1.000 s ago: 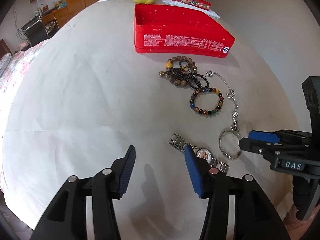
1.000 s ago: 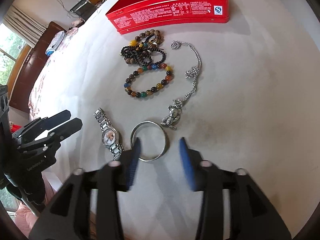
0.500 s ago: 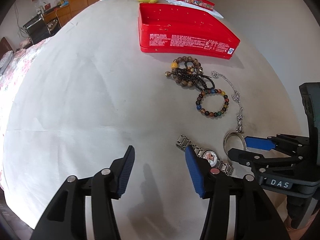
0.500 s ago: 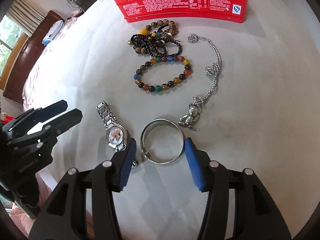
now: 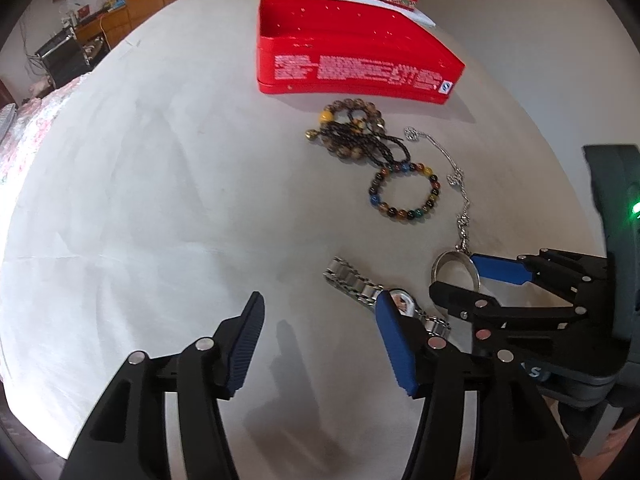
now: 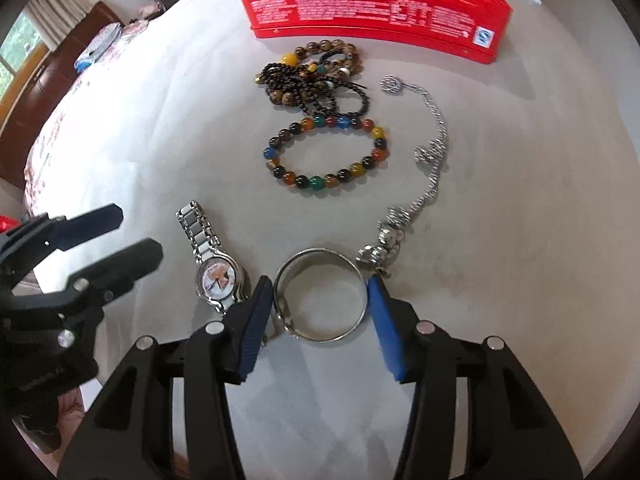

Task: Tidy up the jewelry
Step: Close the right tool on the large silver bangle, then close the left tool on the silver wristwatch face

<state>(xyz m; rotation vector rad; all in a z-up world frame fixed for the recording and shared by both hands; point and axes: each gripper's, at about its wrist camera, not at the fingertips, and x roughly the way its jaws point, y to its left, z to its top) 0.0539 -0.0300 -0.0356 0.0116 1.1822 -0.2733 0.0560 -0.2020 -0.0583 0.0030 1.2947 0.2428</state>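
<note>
Before the red tin (image 6: 372,12), empty inside: two beaded bracelets, one dark bead tangle (image 6: 316,76), one silver chain (image 6: 432,148), one watch (image 6: 216,268), one bangle (image 6: 320,296). The right gripper (image 6: 320,312) straddles the bangle, jaws apart, just closing; the left gripper (image 5: 320,340), jaws just widening, holds nothing.

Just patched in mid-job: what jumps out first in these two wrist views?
The open red tin at the far side of the white table, with beaded bracelets, a silver chain and a watch strewn before it. Nearest, the right gripper straddles a silver bangle, its jaws just closing, pads at the rim. The left gripper hangs open, empty, beside the watch.
</note>
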